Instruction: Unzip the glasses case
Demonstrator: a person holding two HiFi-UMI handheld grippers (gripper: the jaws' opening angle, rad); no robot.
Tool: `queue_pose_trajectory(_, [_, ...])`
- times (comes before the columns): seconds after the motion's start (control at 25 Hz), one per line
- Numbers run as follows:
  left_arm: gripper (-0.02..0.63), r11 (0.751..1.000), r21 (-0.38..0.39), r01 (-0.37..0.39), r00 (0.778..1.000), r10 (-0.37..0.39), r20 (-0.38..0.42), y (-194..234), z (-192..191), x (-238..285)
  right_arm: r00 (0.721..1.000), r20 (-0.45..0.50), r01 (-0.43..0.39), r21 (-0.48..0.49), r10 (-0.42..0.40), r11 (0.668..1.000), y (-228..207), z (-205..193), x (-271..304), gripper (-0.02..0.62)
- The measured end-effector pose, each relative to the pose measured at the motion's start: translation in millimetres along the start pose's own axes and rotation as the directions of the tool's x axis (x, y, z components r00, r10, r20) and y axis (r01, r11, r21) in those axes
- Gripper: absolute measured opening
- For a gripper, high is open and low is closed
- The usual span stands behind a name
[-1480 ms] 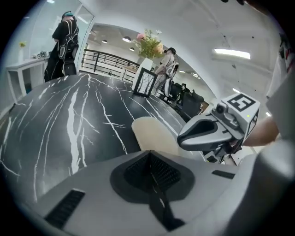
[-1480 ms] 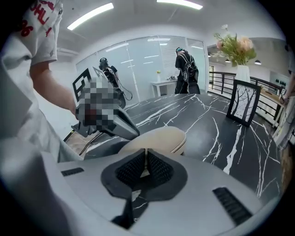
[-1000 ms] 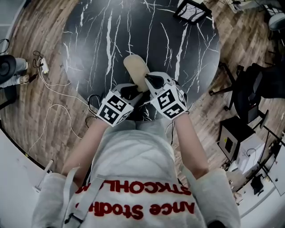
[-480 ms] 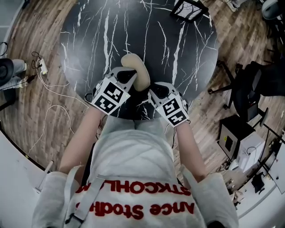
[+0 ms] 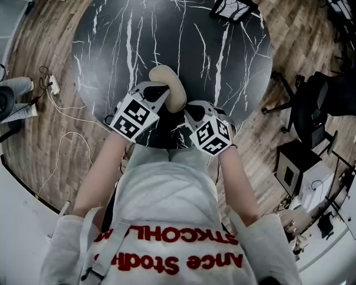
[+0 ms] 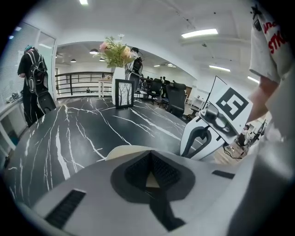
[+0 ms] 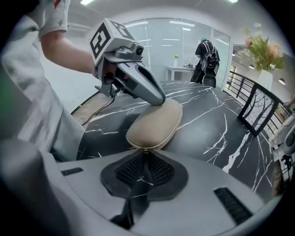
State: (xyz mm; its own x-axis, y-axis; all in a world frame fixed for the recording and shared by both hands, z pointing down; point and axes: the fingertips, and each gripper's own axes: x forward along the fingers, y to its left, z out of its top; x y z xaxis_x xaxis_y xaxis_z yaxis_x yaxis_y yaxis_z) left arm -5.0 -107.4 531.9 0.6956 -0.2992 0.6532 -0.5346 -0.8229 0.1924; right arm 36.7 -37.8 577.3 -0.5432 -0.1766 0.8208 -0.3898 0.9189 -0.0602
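A beige zipped glasses case (image 5: 169, 83) lies on the round black marble table (image 5: 222, 55), near its front edge. My left gripper (image 5: 162, 94) sits on the case's left side, its jaws shut with a sliver of the beige case (image 6: 122, 151) between the pads. In the right gripper view the left gripper (image 7: 159, 99) pinches the far left rim of the case (image 7: 154, 122). My right gripper (image 5: 190, 110) is at the case's near end, shut on the small metal zipper pull (image 7: 145, 151). The zip looks closed.
A black picture frame (image 5: 236, 10) stands at the table's far edge, beside a vase of flowers (image 6: 117, 69). Black chairs (image 5: 311, 111) stand to the right. Cables (image 5: 61, 111) trail over the wooden floor on the left. The table's front edge is close behind both grippers.
My left gripper has moved up and left onto the case's side and closed there. My right gripper has drawn back from over the case to its near end.
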Motion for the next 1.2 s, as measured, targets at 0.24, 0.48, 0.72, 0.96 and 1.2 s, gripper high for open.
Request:
queue_pose_trajectory(0.24, [0.006, 1.000, 0.000, -0.011, 1.000, 0.011, 0.005, 0, 0, 0, 0.999, 0.021, -0.046, 0.012, 0.046, 0.999, 36, 8, 14, 0.028])
queue_pose_trajectory(0.48, [0.006, 0.999, -0.033, -0.017, 0.999, 0.018, 0.027, 1, 0, 0, 0.991, 0.104, -0.088, 0.080, 0.080, 0.993, 70, 34, 27, 0.026])
queue_pose_trajectory(0.72, [0.006, 0.991, -0.088, -0.104, 0.989, 0.112, 0.101, 15, 18, -17, 0.974, 0.206, 0.049, 0.210, -0.094, 0.976, -3, 51, -23, 0.025])
queue_pose_trajectory(0.96, [0.007, 0.950, -0.120, -0.289, 0.901, 0.312, 0.302, 59, 95, -80, 0.841, 0.377, 0.294, 0.285, -0.389, 0.912, -103, 116, -117, 0.023])
queue_pose_trajectory(1.2, [0.006, 0.882, -0.170, -0.440, 0.740, 0.463, 0.488, 81, 172, -167, 0.622, 0.587, 0.352, 0.382, -0.519, 0.854, -141, 193, -227, 0.015])
